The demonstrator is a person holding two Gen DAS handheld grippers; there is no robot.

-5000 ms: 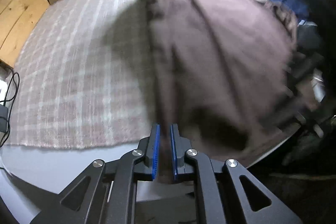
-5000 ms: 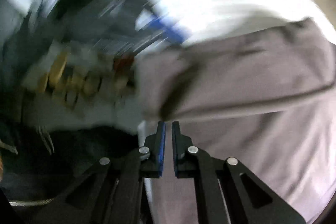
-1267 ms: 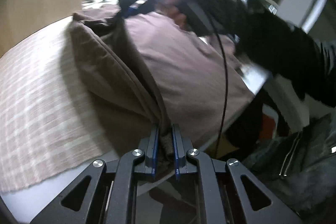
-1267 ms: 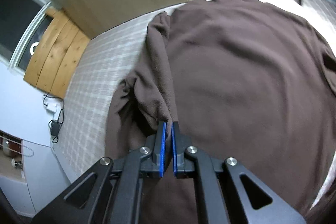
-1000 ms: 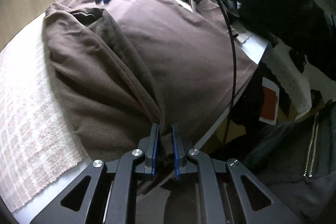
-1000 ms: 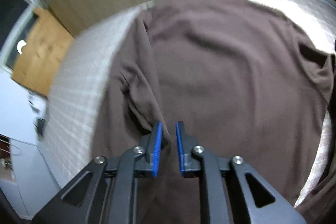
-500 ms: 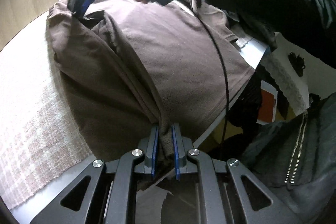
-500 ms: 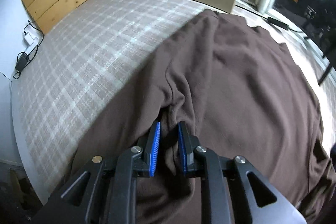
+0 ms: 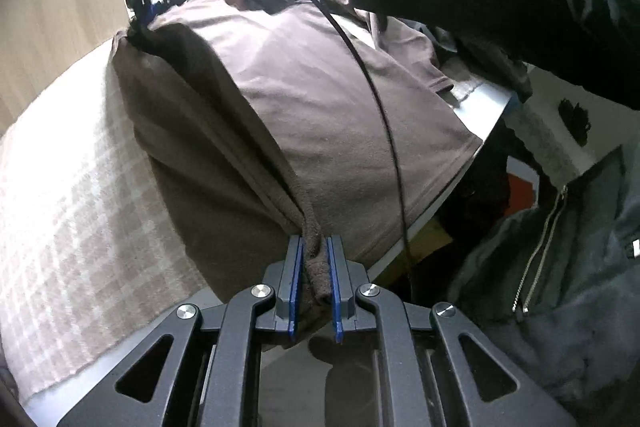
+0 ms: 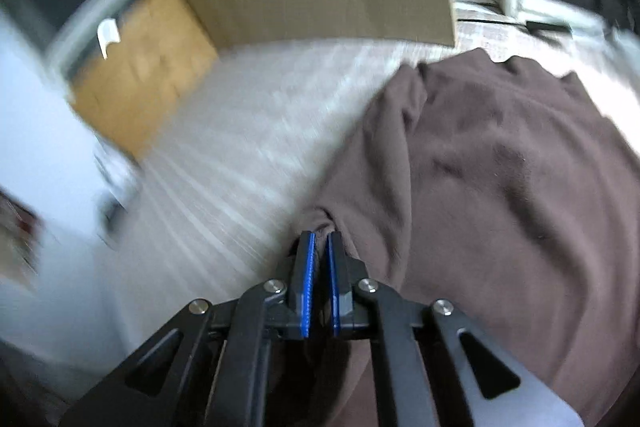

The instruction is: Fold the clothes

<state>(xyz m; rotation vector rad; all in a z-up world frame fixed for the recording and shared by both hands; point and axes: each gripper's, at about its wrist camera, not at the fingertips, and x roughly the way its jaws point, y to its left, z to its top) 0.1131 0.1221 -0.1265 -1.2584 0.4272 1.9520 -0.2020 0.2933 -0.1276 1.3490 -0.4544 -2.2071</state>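
On the checked cloth (image 9: 60, 211) covering the surface lies a brown fleece top (image 9: 320, 107), soft and limp. Both 2 grippers pinch its left edge: left gripper (image 9: 314, 267) near, right gripper (image 10: 320, 259) far, jaws narrow on bunched fabric. It will sag; hold hems and seams.

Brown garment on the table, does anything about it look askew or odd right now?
Yes. The brown garment does not lie flat: its side edge is bunched into a thick ridge, pinched by the left tongs and the right tongs. A black cable drapes across it.
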